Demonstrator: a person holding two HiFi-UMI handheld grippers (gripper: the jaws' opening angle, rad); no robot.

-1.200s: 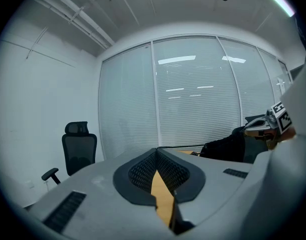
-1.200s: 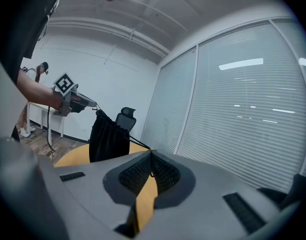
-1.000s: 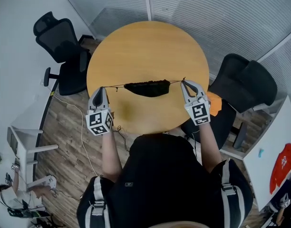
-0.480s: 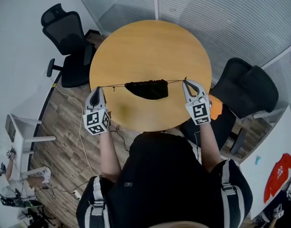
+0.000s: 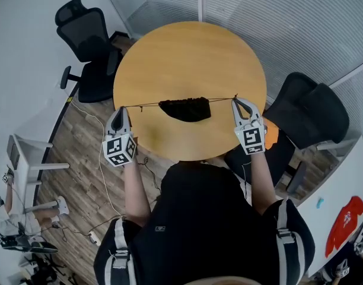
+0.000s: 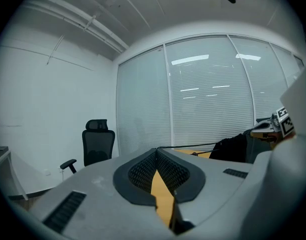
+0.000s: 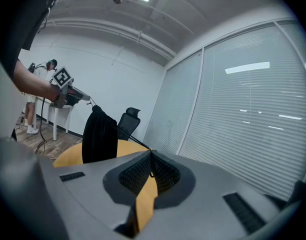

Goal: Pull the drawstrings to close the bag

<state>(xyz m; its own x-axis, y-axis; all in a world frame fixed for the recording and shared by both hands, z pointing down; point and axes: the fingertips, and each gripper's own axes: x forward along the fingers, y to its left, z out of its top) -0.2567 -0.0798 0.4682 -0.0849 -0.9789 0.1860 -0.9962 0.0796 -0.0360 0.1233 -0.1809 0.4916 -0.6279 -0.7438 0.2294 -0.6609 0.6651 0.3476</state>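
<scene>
Above round bench (image 5: 187,52), pulling taut drawstrings (image 5: 220,99) apart with left tongs (image 5: 120,108) and right tongs (image 5: 235,99) clamped on them; judging bag (image 5: 184,108) cinched, next lowering, releasing.

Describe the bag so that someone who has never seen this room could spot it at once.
Find the round wooden table. Over its near part a thin drawstring runs taut between the left gripper and the right gripper. The bag is the small, bunched black cloth hanging midway on that string, the only dark thing over the table.
</scene>
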